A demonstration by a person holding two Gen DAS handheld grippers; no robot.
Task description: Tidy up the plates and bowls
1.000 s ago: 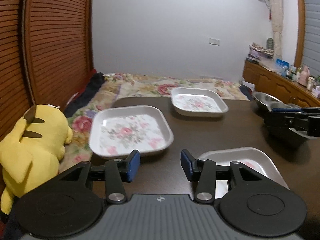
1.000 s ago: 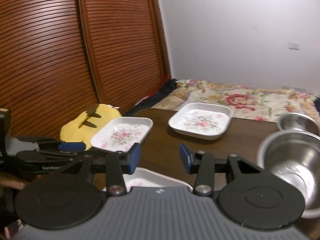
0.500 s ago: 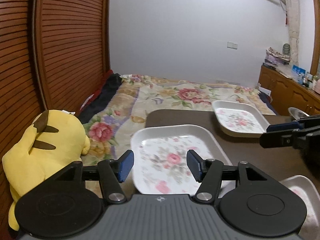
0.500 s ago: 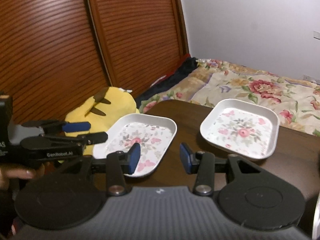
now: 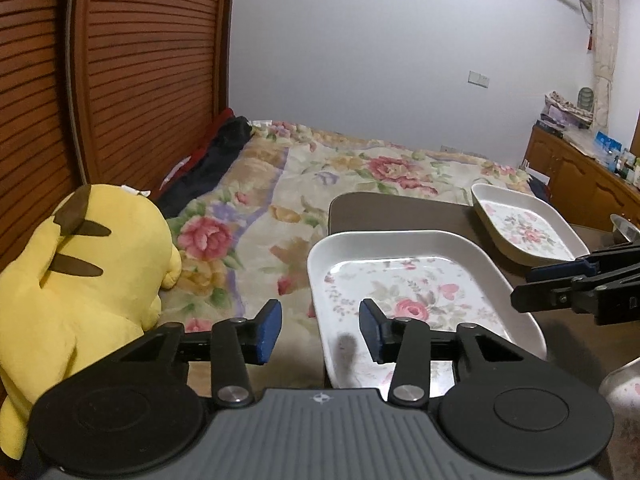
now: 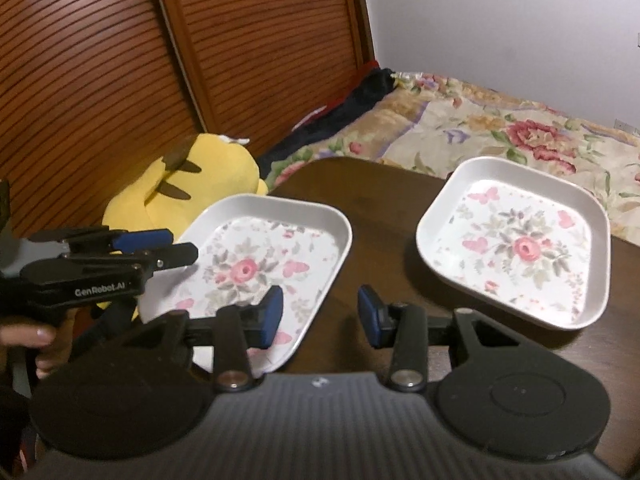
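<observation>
At table's (image 6: 384, 248) left edge, our left gripper (image 5: 320, 330) straddles one plate's (image 5: 408, 292) rim, jaws wide; right gripper (image 6: 320, 314) wide (empty); second plate (image 6: 516, 240) unstacked, nothing organized yet.

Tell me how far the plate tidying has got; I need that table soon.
Nothing looks stacked yet. The near floral plate and the far floral plate lie apart on the dark table. In hand: the left gripper, open, straddles the near plate's left rim; the right gripper, also open, hovers between the plates, holding nothing. Left: gathering the plates; no bowl is clearly visible.
</observation>
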